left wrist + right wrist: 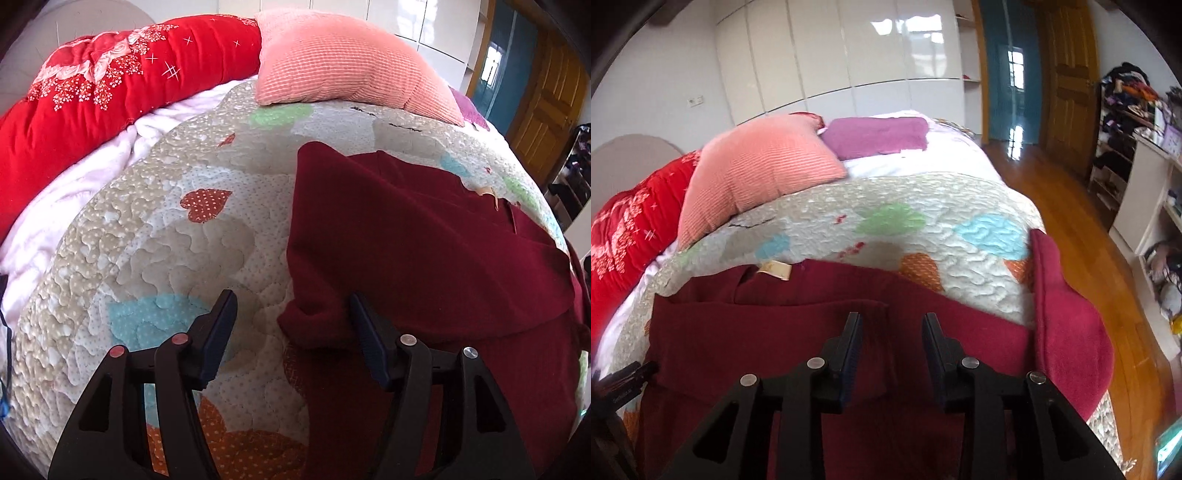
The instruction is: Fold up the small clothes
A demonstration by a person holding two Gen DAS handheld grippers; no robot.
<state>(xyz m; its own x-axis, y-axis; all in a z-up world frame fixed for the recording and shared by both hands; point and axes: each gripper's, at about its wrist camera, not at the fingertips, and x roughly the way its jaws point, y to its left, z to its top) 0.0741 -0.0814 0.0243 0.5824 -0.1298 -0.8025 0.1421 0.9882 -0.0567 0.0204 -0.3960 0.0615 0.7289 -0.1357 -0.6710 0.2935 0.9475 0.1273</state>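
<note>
Left claw [291, 306]: we tilt it down over the quilt [147, 229], jaws spread, straddling the sweater's [406, 229] folded edge without pinching.
Right claw [892, 325]: angled down, jaws apart above the sweater, gripping nothing.
Sweater: flat on the quilt, below the pillow [757, 173].

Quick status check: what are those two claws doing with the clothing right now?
Left gripper open, right gripper open. Dark red knit garment half-folded on the quilted bedspread. Nothing blocking.
</note>
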